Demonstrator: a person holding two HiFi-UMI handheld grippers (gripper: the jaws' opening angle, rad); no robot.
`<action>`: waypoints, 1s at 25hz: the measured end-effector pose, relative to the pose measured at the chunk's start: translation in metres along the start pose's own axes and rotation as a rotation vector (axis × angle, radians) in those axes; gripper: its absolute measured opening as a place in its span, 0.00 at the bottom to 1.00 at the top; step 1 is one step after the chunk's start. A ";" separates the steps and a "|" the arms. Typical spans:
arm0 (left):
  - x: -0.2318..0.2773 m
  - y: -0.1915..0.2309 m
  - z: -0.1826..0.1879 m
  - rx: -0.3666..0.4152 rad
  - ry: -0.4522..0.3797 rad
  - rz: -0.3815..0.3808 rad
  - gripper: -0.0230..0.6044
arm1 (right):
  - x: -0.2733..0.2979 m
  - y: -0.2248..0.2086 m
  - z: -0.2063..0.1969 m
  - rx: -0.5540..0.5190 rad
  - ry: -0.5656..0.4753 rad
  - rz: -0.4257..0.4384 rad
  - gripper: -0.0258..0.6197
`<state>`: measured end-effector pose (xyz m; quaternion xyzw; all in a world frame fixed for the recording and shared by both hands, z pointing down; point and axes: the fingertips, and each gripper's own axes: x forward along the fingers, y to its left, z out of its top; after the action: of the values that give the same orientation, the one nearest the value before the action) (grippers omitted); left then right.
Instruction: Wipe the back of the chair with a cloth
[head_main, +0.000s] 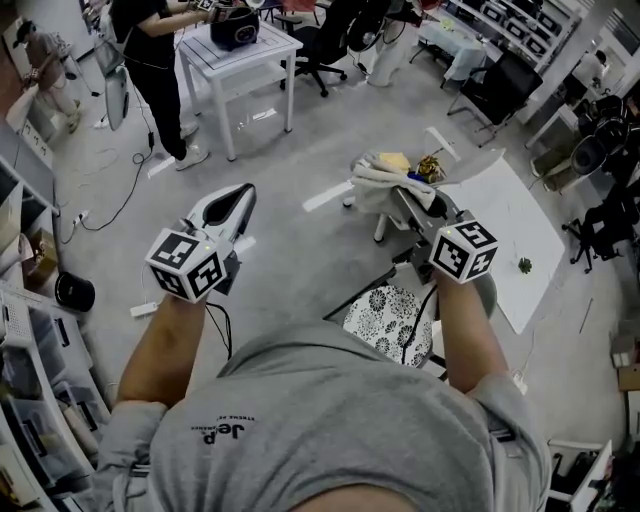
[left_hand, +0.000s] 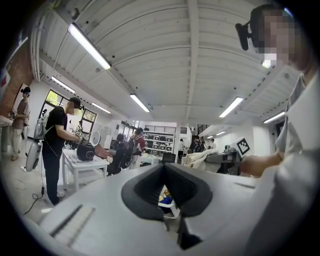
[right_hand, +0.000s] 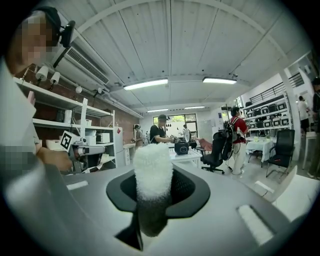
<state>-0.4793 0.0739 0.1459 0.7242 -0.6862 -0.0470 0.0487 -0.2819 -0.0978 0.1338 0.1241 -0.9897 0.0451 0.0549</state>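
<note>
white cloth (right_hand: 152, 170) gripped, wiping not begun

at our left, the left gripper (head_main: 243, 192) is held out over the grey floor (head_main: 300, 150), its jaws pressed together on nothing. we judge it is kept clear as a spare hand, perhaps to steady things later. nearer the middle and lower, the chair (head_main: 385, 312) is, as we read it, the patterned seat under our right arm, though we cannot make out its back from here. further right, the right gripper (head_main: 405, 198) pinches the cloth, which stands up between its jaws as a fluffy white roll, shadowed grey at the pinch. carried in the air ahead of us, it touches no part of the chair, likely ready for the first stroke.
</note>
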 end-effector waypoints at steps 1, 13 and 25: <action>0.000 -0.001 0.000 0.000 -0.001 -0.001 0.12 | 0.000 -0.001 0.000 -0.001 -0.001 -0.002 0.17; -0.006 -0.008 -0.003 -0.007 0.000 -0.007 0.12 | -0.007 0.003 0.004 -0.021 -0.015 -0.007 0.16; -0.008 -0.017 0.001 -0.001 -0.006 -0.029 0.12 | -0.011 0.016 0.011 -0.051 -0.021 0.019 0.16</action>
<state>-0.4627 0.0830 0.1425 0.7339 -0.6758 -0.0501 0.0463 -0.2766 -0.0806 0.1199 0.1135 -0.9922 0.0192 0.0472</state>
